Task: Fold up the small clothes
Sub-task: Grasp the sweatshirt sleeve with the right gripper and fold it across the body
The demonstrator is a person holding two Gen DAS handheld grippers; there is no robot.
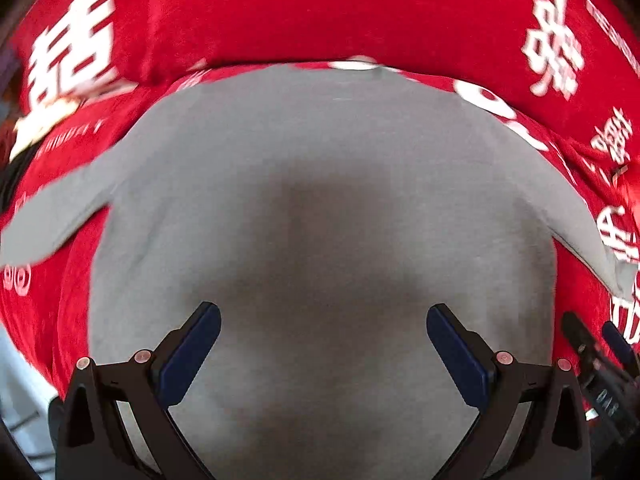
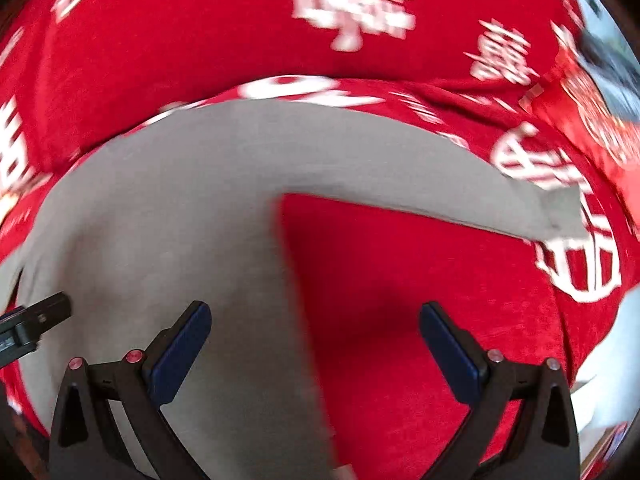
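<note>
A red cloth (image 1: pixel 304 12) printed with blurred white characters (image 2: pixel 352 0) covers the whole surface, creased across its width.

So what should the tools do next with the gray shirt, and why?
Probably the right tool should reach out and pinch the sleeve. The gray shirt lies flat on the red cloth with that sleeve stretched out sideways, and both the right and the left tool are open and empty.

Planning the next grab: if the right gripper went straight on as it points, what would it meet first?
Probably the side edge of the grey shirt, which lies between the open right gripper fingers, or the red cover beside it; depth is unclear.
</note>
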